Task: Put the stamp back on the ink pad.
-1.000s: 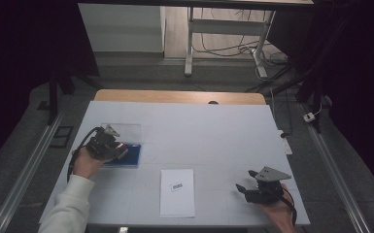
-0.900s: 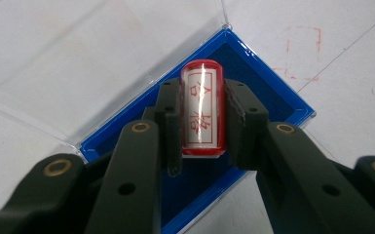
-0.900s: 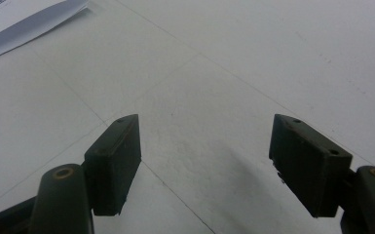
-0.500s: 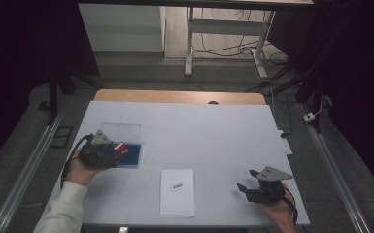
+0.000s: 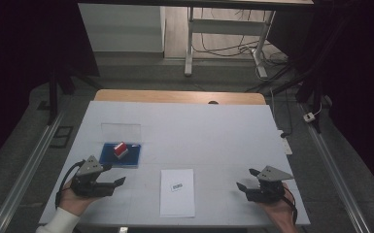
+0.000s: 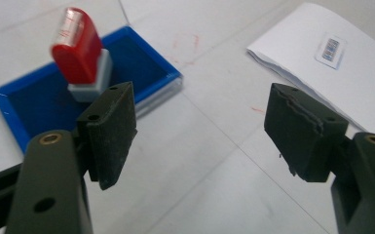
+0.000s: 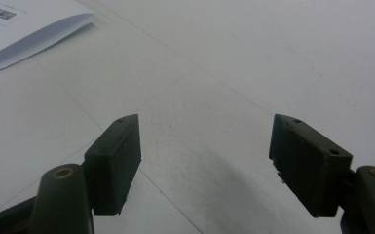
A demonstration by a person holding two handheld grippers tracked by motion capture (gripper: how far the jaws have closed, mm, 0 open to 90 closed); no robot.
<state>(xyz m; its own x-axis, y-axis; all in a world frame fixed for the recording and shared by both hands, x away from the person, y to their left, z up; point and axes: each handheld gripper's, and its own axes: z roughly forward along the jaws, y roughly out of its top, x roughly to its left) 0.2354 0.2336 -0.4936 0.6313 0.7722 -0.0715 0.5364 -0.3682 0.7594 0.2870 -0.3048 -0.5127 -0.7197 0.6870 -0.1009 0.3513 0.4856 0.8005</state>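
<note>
A red stamp point(image 5: 120, 149) point(image 6: 80, 53) stands tilted on a blue ink pad point(image 5: 108, 156) point(image 6: 141, 68) at the table's left. My left gripper point(image 5: 116, 174) point(image 6: 202, 126) sits just in front of the pad, apart from the stamp. Its jaws have just been opening and nothing is between them. A white sheet point(image 5: 177, 199) point(image 6: 365, 73) with a small barcode label point(image 5: 177, 186) lies near the front middle. At the front right my right gripper point(image 5: 245, 178) point(image 7: 204, 146) rests open over bare table, holding nothing.
A clear lid point(image 5: 120, 130) lies just behind the ink pad. The white table point(image 5: 213, 131) ends in a wooden strip at the far edge. Faint red marks dot the surface near the pad. Metal rails run along both sides on the floor.
The left gripper let go of the red stamp on the ink pad, opened, and drew back toward the front edge. The right gripper has not moved.
</note>
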